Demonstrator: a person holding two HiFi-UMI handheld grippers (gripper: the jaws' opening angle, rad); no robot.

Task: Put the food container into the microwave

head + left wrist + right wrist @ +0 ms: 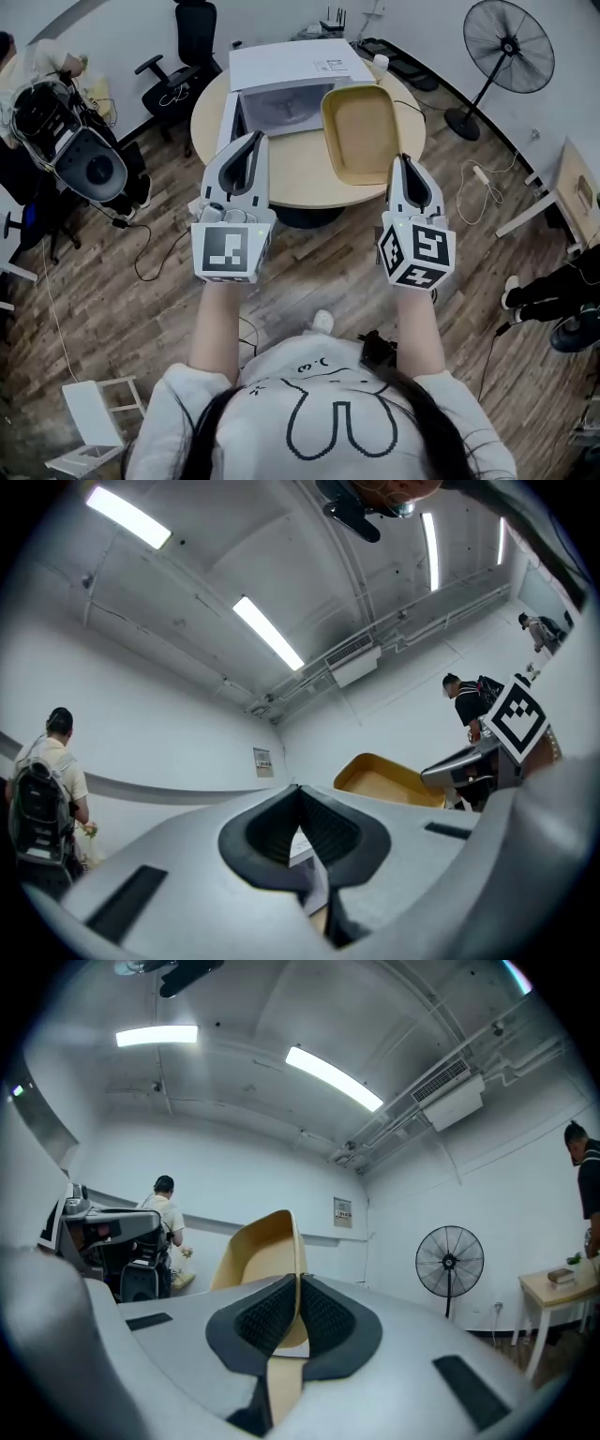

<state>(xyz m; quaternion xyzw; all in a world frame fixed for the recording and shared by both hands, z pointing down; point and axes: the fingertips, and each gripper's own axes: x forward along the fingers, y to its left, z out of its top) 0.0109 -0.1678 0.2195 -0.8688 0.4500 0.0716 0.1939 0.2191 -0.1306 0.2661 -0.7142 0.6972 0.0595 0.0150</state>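
R gripper (405,161) clamps container (361,131) rim; L gripper (254,139) closed.

Tan-yellow food container (361,131); white microwave (292,67); pale wood table (302,171).

On my feed I see a round wooden table (211,127) on plank flooring (309,272), a black pedestal fan (509,45) far right, a black office chair (192,42) beyond, and possibly a white stool (94,427) lower left.
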